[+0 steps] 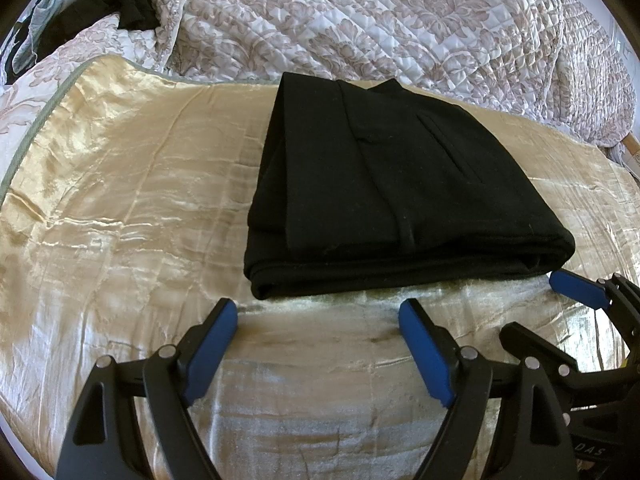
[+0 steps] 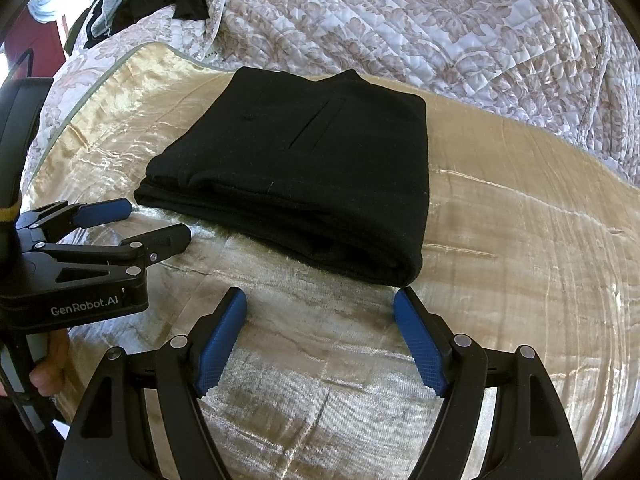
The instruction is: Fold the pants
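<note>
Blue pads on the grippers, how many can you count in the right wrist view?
3: two on the right gripper, bottom centre, one on each finger, and one on the left gripper at the left edge; its other pad is hidden.

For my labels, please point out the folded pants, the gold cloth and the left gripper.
folded pants (image 1: 384, 184), left wrist view, top layer.
gold cloth (image 2: 520, 240), right wrist view, bare part.
left gripper (image 1: 318, 320), left wrist view, between fingertips.

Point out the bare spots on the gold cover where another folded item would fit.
Left of the folded black pants, the gold cover is bare up to its grey piped edge. Right of the pants there is another bare stretch up to the floral quilt. The near side is crowded: left hand-held gripper and right hand-held gripper, both open.
</note>
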The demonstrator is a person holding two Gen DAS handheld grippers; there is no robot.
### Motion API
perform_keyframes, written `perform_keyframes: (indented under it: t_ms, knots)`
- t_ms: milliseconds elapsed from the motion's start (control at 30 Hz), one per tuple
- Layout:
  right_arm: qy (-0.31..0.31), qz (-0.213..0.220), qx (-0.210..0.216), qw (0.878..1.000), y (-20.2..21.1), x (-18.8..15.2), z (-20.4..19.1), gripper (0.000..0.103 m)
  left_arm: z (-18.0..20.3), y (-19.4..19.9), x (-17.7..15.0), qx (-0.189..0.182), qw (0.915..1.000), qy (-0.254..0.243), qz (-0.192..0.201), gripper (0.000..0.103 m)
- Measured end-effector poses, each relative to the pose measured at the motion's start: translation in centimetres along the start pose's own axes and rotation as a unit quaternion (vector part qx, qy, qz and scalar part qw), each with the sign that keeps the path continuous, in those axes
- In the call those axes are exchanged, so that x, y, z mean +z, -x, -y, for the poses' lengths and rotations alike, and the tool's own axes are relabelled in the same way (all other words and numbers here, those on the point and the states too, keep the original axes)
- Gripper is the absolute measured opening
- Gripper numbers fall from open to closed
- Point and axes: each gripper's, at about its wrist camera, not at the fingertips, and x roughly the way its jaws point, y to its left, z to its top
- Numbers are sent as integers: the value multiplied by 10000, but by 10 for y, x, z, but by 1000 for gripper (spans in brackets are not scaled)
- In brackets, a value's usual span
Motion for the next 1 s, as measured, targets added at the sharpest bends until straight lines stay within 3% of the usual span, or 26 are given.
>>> perform_keyframes:
  t_ms: [1000]
  knots:
    - [13,12,-35,10000,0,-1,-3,76,0,0,1,-3,10000,-5,-9,85]
